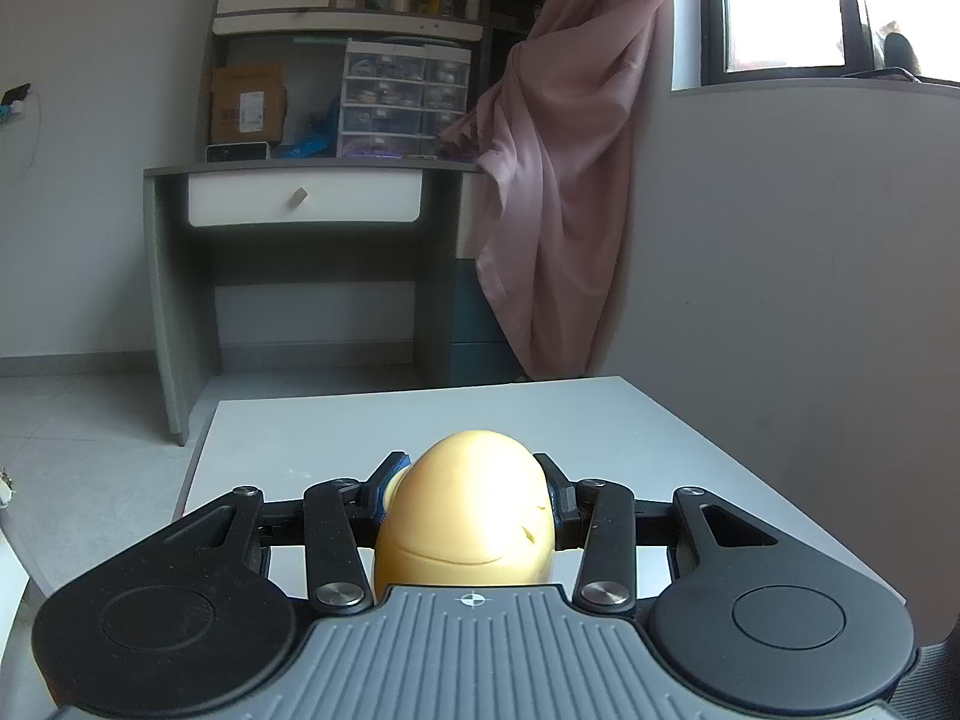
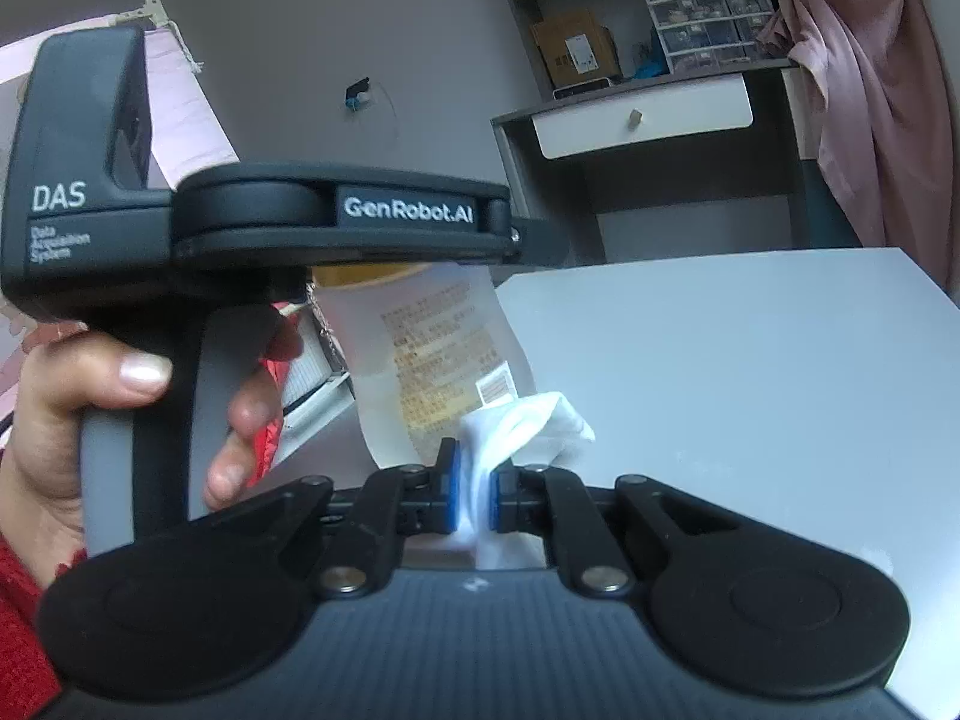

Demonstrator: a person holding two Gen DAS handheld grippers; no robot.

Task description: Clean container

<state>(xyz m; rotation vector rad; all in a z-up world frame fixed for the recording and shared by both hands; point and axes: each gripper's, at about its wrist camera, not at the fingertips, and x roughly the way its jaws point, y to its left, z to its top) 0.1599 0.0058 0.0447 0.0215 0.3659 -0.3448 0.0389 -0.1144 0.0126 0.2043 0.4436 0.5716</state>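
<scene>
While left gripper [image 1: 474, 495] jaws clamp the container [image 1: 465, 510] steady above the tabletop [image 1: 660, 450] | right gripper [image 2: 474, 489] jaws pinch the white cloth [image 2: 528, 420] against its label side (wiping pose)

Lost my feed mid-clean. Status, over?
Left gripper shut on yellow cap of the bottle. Right gripper shut on white cloth, cloth at bottle's printed side. White table beyond shows no obstruction.

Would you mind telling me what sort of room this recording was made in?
Most likely a bedroom or home study: a desk with a drawer, small clear storage drawers on it below cluttered shelves, and a pink curtain beside a window.
</scene>
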